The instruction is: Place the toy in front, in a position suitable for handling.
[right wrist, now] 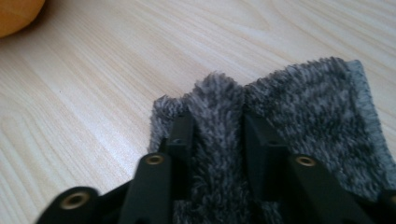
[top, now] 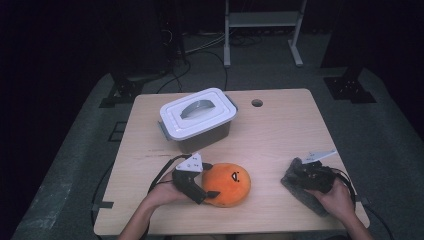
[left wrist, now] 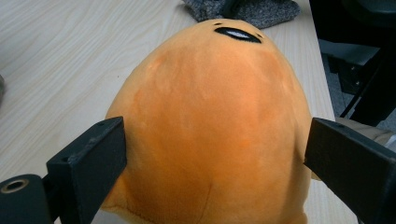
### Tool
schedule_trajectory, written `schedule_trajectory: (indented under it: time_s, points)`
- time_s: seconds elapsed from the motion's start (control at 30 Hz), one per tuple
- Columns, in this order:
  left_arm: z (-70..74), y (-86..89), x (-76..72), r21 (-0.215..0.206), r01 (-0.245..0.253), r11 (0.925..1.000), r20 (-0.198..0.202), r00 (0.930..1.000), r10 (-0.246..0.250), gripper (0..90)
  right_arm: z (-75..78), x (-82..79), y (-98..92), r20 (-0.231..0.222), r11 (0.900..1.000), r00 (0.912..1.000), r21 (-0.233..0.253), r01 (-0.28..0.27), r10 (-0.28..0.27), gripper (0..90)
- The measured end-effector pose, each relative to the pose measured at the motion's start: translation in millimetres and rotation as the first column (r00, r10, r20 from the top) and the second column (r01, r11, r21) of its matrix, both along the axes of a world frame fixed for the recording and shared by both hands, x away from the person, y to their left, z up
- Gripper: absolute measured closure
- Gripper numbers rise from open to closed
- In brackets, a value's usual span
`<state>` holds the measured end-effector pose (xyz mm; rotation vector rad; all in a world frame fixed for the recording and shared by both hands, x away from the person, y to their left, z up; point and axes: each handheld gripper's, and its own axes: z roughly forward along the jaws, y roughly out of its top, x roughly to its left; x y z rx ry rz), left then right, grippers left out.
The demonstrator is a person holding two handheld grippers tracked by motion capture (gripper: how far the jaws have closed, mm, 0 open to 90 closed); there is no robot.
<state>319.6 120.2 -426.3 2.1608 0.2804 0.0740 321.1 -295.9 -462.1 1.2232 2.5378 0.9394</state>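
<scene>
Plush orange toy (left wrist: 210, 126) sits between the left gripper's (left wrist: 215, 154) two black jaws, which stand spread wide on either side of its rounded body, the left-hand one touching the fabric; whether the other touches it is hard to tell. The left gripper view brings out the toy's smooth, short-piled surface, a faint seam low on it and a black stitched mouth near its far end, with a grey cloth (left wrist: 243, 9) beyond the jaws at the table's edge. From the high view the same toy (top: 227, 184) reads as a flattened dome with a small face on top, the left gripper (top: 192, 180) lying against its near-left side in the person's left hand (top: 162, 192).

The right gripper view shows what the high view leaves dim: the right gripper's (right wrist: 217, 135) jaws are pinched on a raised ridge of the grey cloth (right wrist: 299, 112), a shaggy, mottled fleece with a flat hemmed border. In the high view that cloth (top: 300, 187) is a crumpled dark heap under the right gripper (top: 312, 172) (its grey plate juts out past the cloth).

Well ahead of both sets of jaws stands a grey lidded bin (top: 198, 120) with a white lid and recessed handle. The table (top: 280, 135) is pale wood-grain laminate with a round hole near its far edge; the room around it is dark, with grey carpet, cables and a white frame's legs (top: 262, 30).
</scene>
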Motion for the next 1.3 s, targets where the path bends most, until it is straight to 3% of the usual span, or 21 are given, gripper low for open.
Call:
schedule_trajectory:
  time_s: [0.13, 0.23, 0.3, 0.4, 0.47, 0.57, 0.7, 0.8, 0.93, 1.07, 1.2, 1.3]
  points:
    - [-0.4, 0.5, 0.0, -0.005, 0.002, 1.0, -0.001, 1.0, -0.002, 5.5, 5.7, 4.4, -2.3, -0.041, 0.999, 0.999, 0.036, 0.019, -0.018, 74.2]
    - [-1.1, 0.8, 0.6, -0.009, 0.004, 0.9999, -0.002, 1.0, -0.004, 5.5, 17.7, 2.0, 5.1, -0.019, 0.995, 0.9996, 0.094, -0.017, 0.019, 74.4]
    - [-1.6, 0.6, 1.0, -0.011, 0.007, 0.9999, -0.004, 1.0, -0.007, 5.6, 30.3, -1.4, 15.6, 0.007, 0.987, 0.9981, 0.146, -0.062, 0.061, 74.4]
    - [-2.3, -1.1, 0.1, -0.018, 0.006, 0.9998, -0.003, 1.0, -0.006, 5.6, 50.4, -7.8, 37.1, 0.063, 0.961, 0.9881, 0.232, -0.151, 0.14, 74.1]
    - [-2.2, -2.8, 0.0, -0.017, 0.007, 0.9998, 0.004, 1.0, -0.007, 5.6, 61.2, -12.4, 54.6, 0.1, 0.941, 0.9759, 0.263, -0.214, 0.194, 74.0]
    - [-1.7, -7.5, -0.3, -0.012, 0.002, 0.9999, 0.02, 0.9998, -0.001, 6.2, 70.4, -18.1, 81.4, 0.136, 0.914, 0.9543, 0.28, -0.295, 0.266, 74.0]
    - [-1.2, -15.1, -1.8, -0.01, 0.0, 1.0, 0.039, 0.9992, 0.001, 6.4, 76.5, -23.9, 110.8, 0.171, 0.885, 0.9242, 0.273, -0.378, 0.342, 73.5]
    - [-2.0, -17.0, -2.0, -0.002, -0.009, 1.0, 0.044, 0.999, 0.009, 6.4, 74.0, -26.4, 125.0, 0.187, 0.885, 0.9107, 0.23, -0.405, 0.368, 72.9]
    - [-3.2, -14.0, -2.9, -0.006, -0.012, 0.9999, 0.046, 0.9989, 0.012, 6.9, 63.0, -25.4, 123.8, 0.175, 0.886, 0.9112, 0.226, -0.406, 0.373, 72.6]
    - [-2.2, -8.9, -2.5, -0.01, -0.012, 0.9999, 0.038, 0.9992, 0.013, 7.1, 57.0, -25.3, 109.0, 0.16, 0.9, 0.9261, 0.226, -0.371, 0.342, 72.6]
    - [1.0, -1.3, -2.2, -0.025, -0.011, 0.9996, 0.028, 0.9996, 0.011, 15.2, 48.6, -24.0, 95.5, 0.129, 0.915, 0.9427, 0.232, -0.33, 0.307, 72.6]
    - [0.4, 0.9, -2.6, -0.018, -0.015, 0.9997, 0.025, 0.9996, 0.015, 20.5, 49.9, -23.0, 93.5, 0.124, 0.919, 0.9479, 0.236, -0.315, 0.294, 73.0]
